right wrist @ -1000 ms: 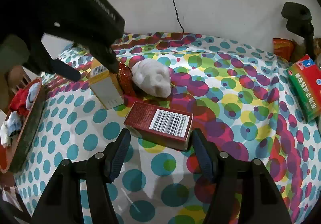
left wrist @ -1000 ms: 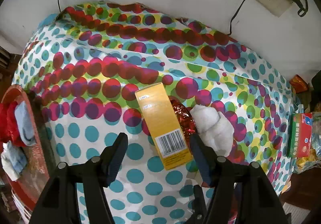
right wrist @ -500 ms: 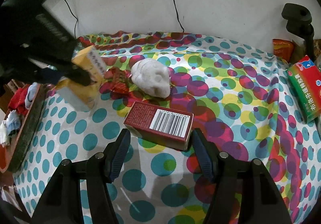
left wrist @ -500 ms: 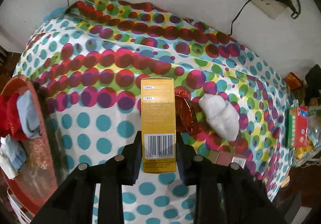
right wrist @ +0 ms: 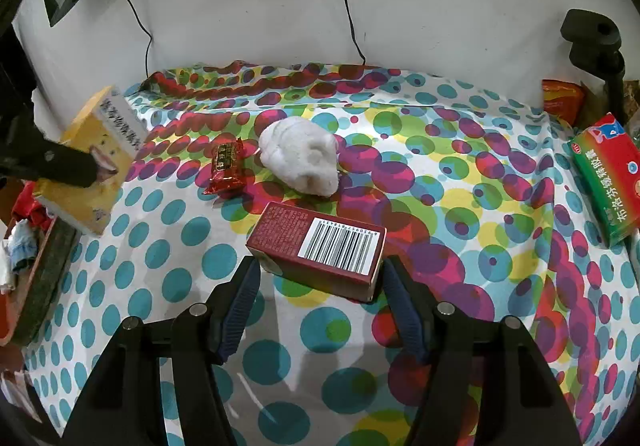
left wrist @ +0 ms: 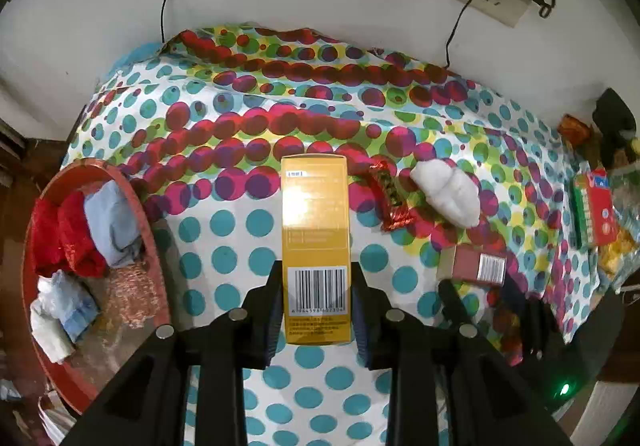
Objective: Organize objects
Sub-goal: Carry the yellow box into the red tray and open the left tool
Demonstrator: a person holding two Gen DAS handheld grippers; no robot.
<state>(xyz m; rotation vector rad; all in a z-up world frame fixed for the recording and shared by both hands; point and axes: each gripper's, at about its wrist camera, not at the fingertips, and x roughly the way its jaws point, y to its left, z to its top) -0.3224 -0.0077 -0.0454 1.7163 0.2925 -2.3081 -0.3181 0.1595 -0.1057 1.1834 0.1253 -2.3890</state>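
Left claw [left wrist: 316, 310] clamped on yellow box [left wrist: 315, 242], lifted off the dotted tablecloth [left wrist: 224, 242].
Right claw [right wrist: 320, 302] is mine too: 2 jaws straddle the dark red box [right wrist: 320, 246] lying on the cloth, pads look just clear. Red basket [left wrist: 140, 206] sits left of the yellow box.

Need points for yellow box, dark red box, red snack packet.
yellow box [left wrist: 316, 230], left wrist view, on its top face above the barcode.
dark red box [right wrist: 288, 232], right wrist view, on its printed top face left of the barcode.
red snack packet [right wrist: 227, 166], right wrist view, on the wrapper's middle.
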